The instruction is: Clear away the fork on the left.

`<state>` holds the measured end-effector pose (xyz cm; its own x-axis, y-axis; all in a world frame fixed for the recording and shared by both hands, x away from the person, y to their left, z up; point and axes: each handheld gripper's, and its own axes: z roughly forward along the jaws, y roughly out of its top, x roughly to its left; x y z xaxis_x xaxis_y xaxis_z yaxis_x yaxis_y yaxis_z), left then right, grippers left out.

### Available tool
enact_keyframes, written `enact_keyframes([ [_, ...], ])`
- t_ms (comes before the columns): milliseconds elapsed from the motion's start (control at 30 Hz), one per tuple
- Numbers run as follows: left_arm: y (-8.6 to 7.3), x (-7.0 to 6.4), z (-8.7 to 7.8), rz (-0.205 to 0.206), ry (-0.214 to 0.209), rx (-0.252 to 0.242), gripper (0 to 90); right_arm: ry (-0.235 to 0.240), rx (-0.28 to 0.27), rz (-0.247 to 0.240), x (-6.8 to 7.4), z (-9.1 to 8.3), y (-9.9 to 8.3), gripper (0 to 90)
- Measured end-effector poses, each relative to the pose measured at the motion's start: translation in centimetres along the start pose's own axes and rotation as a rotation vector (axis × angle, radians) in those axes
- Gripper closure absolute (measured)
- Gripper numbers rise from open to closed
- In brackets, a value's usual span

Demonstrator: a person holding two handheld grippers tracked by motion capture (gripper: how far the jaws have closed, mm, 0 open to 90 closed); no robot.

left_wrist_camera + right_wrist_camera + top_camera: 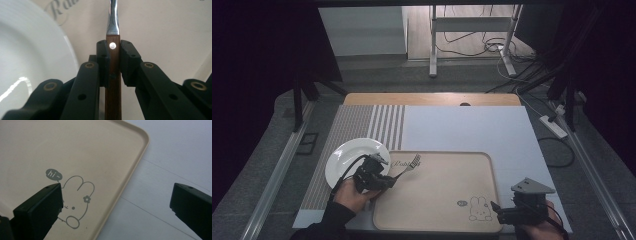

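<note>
The left gripper (pixel 388 179) is clamped on the brown wooden handle of a fork with a steel neck and tines (pixel 113 50); a pale rivet shows in the handle between the jaws. The fork points over the far left corner of the beige rectangular tray with a rabbit drawing (pixel 447 212). A round white plate (pixel 343 157) lies just beside the tray's left edge. The right gripper (pixel 116 202) is spread wide with nothing between its jaws, at the tray's near right corner.

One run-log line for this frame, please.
left gripper: shut on fork handle, tines over tray | right gripper: open, empty, at tray's near right corner | plate: left of tray
</note>
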<state>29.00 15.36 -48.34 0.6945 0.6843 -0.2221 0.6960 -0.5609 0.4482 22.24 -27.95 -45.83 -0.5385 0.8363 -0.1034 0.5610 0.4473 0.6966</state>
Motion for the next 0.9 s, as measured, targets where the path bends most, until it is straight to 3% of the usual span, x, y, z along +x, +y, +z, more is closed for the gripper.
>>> enact_keyframes([
  [333,0.3,-1.9,2.5,0.021,0.025,0.054,77.9,0.003,0.002,-0.005,0.0,0.0,0.0,0.0],
  [467,0.2,-2.6,3.5,0.077,0.035,0.09,76.8,0.003,-0.001,-0.006,0.1,0.0,0.0,0.0],
  [533,0.1,-2.7,3.6,0.085,0.033,0.084,75.8,0.003,-0.001,-0.008,0.1,0.0,0.0,0.0],
  [600,0.4,-2.8,3.1,0.09,0.026,0.05,65.9,0.003,-0.001,-0.009,0.1,0.0,0.0,0.0],
  [633,0.4,-2.8,3.1,0.09,0.026,0.05,65.7,0.003,-0.001,-0.009,0.1,0.0,0.0,0.0],
  [767,1.4,-3.1,2.8,0.117,0.041,0.024,87.0,0.002,0.003,-0.007,0.1,0.0,0.1,0.0],
  [900,3.2,-3.7,3.6,0.147,-0.002,0.035,89.1,0.001,0.004,-0.007,0.1,0.0,0.1,0.0],
])
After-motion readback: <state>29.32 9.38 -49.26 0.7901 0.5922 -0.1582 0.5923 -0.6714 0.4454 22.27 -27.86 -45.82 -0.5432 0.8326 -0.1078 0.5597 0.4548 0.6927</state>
